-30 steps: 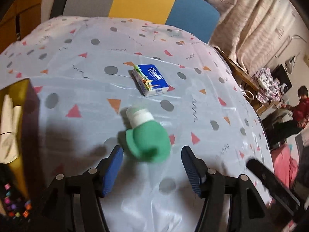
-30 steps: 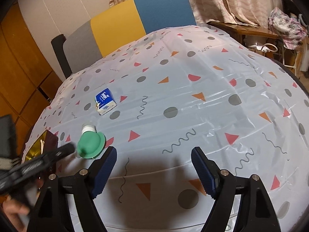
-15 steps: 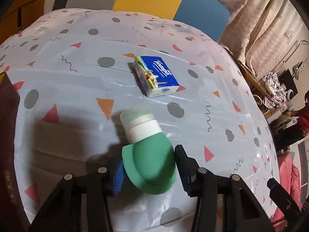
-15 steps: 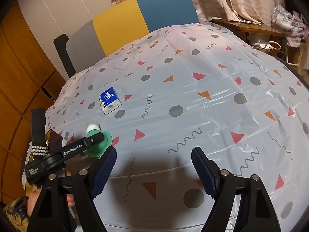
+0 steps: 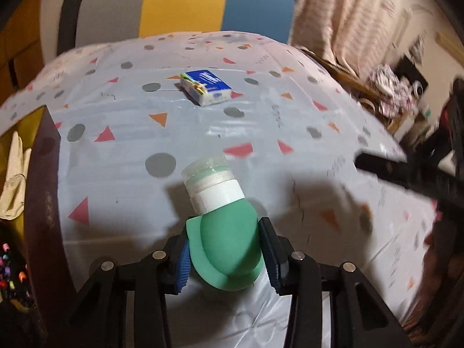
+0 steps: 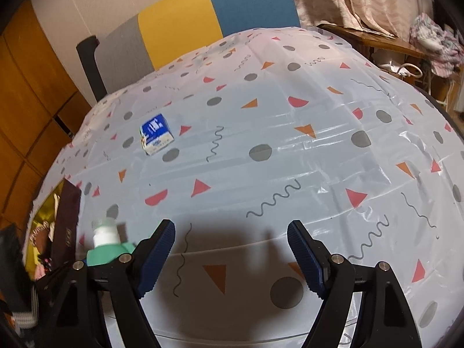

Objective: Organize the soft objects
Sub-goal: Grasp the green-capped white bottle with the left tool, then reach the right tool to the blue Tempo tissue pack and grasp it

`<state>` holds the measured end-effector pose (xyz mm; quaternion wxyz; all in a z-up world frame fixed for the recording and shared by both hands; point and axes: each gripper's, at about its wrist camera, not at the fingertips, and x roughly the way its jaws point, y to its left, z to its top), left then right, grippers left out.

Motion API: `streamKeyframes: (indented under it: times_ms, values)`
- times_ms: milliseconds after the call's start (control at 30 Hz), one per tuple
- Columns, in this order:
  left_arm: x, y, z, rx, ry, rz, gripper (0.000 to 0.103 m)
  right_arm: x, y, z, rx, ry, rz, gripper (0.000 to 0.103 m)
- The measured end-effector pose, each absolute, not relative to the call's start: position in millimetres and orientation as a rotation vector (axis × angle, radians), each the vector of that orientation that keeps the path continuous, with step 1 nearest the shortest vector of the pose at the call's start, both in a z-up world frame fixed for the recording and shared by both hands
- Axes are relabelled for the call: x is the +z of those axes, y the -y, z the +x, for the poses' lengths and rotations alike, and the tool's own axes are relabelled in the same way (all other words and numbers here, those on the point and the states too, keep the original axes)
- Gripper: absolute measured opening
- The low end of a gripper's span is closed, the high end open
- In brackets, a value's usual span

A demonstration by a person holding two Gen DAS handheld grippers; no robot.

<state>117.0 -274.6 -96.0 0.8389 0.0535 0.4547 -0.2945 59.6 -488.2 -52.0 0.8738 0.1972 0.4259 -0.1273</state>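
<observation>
Clamping the green bottle [image 5: 229, 246] across its soft body, the left gripper [image 5: 224, 249] has just been closing, and its blue pads now press the bottle's two flanks, white cap pointing toward 11 o'clock. In the left wrist view the bottle sits at 6 o'clock, seemingly lifted off the tablecloth [image 5: 290, 174], though I cannot be sure it is clear of it. The tissue pack [image 5: 206, 87] lies well apart at 12 o'clock, and the dark box [image 5: 43, 174] stands at 9 o'clock with pale cloth inside.

The right gripper [image 6: 232, 258] hangs wide apart over bare cloth, gripping nothing.

The step looks like carrying the bottle to the box. To do it well, I would keep the squeeze light, since a soft body bulges and can slip forward if pinched hard. Holding it near the wide base, as now, leaves the heavier cap end free to droop, so a level, slow swing toward 9 o'clock seems wise. Clear the box's near wall before lowering, and let go only once the bottle is inside.
</observation>
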Motion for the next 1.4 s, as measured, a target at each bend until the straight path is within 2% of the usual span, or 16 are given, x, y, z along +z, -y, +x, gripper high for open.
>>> streamKeyframes:
  times_ms: [400, 733, 1067, 1100, 1133, 1167, 1400]
  values:
    - [-108, 263, 112, -0.647, -0.893, 0.062, 0.041, -54, 468, 99, -0.104, -0.984, 0.326, 0.080]
    - [-111, 259, 115, -0.652, -0.899, 0.000, 0.041, -32, 442, 215, 0.046, -1.032, 0.117, 0.080]
    - [-113, 254, 117, -0.669, -0.903, -0.041, 0.041, -71, 416, 317, 0.002, -1.119, 0.023, 0.084]
    - [-113, 254, 117, -0.669, -0.902, -0.042, 0.041, -77, 415, 324, -0.026, -1.127, 0.006, 0.081]
    - [-113, 254, 117, -0.669, -0.901, -0.042, 0.041, -79, 415, 326, -0.033, -1.128, -0.002, 0.055]
    - [-113, 254, 117, -0.670, -0.901, -0.045, 0.041, -82, 414, 326, -0.023, -1.136, -0.008, 0.052]
    - [-113, 252, 119, -0.678, -0.903, -0.064, 0.041, -62, 408, 252, 0.047, -1.109, -0.092, 0.050]
